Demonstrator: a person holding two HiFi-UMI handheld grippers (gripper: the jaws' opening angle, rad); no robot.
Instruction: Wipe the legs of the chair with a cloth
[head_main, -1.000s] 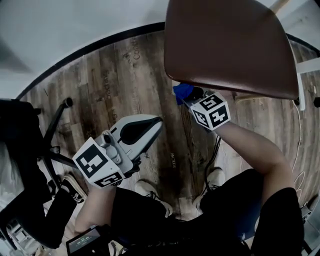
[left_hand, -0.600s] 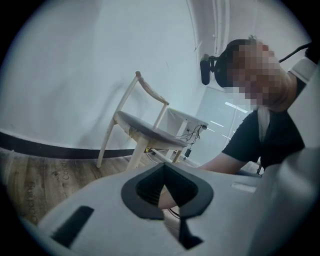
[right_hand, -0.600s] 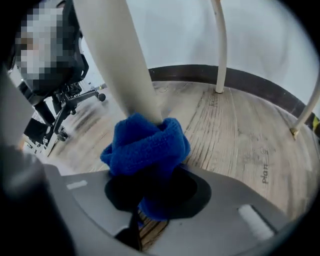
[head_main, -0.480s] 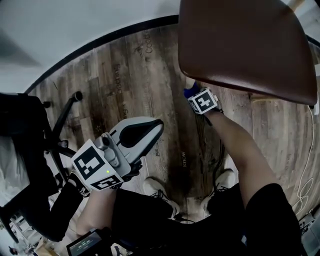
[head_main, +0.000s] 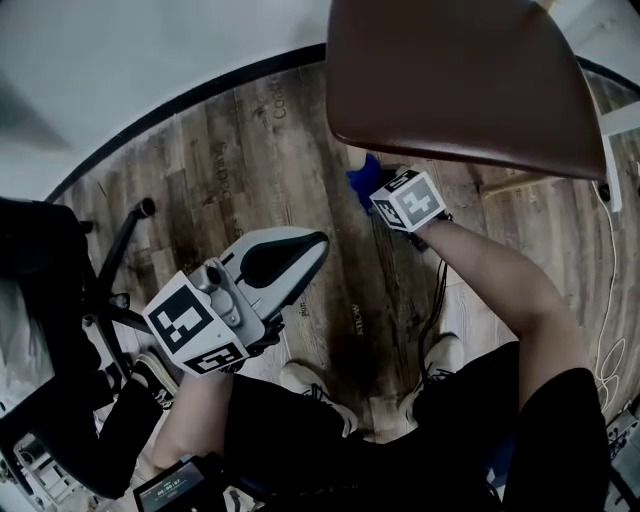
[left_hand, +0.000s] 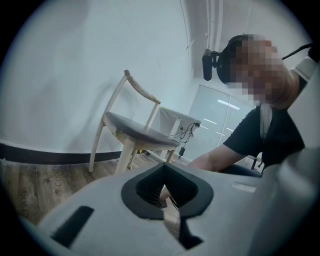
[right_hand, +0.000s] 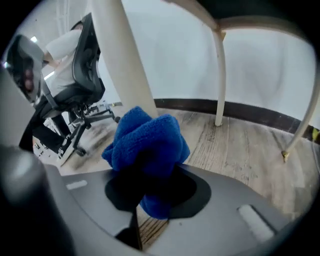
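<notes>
The chair's brown seat (head_main: 460, 80) fills the upper right of the head view. Just under its near edge my right gripper (head_main: 385, 195) is shut on a bunched blue cloth (head_main: 362, 183). In the right gripper view the cloth (right_hand: 147, 145) bulges out of the right gripper (right_hand: 150, 190) and sits right at the foot of a cream chair leg (right_hand: 122, 60); touching or not, I cannot tell. Two more legs (right_hand: 220, 75) (right_hand: 305, 125) stand behind. My left gripper (head_main: 300, 250) hangs apart at lower left, shut and empty, and its own view shows the whole chair (left_hand: 135, 132) from afar.
A black office chair with a wheeled base (head_main: 130, 215) stands at the left, also seen behind the leg (right_hand: 80, 65). A cable (head_main: 600, 300) trails on the wooden floor at the right. The white wall with its dark skirting (head_main: 200, 90) runs behind. My shoes (head_main: 310, 385) are below.
My right gripper with the blue cloth has sunk lower beside the chair leg, its marker cube looking smaller. The left gripper has hardly moved. My head view has shifted a little.
</notes>
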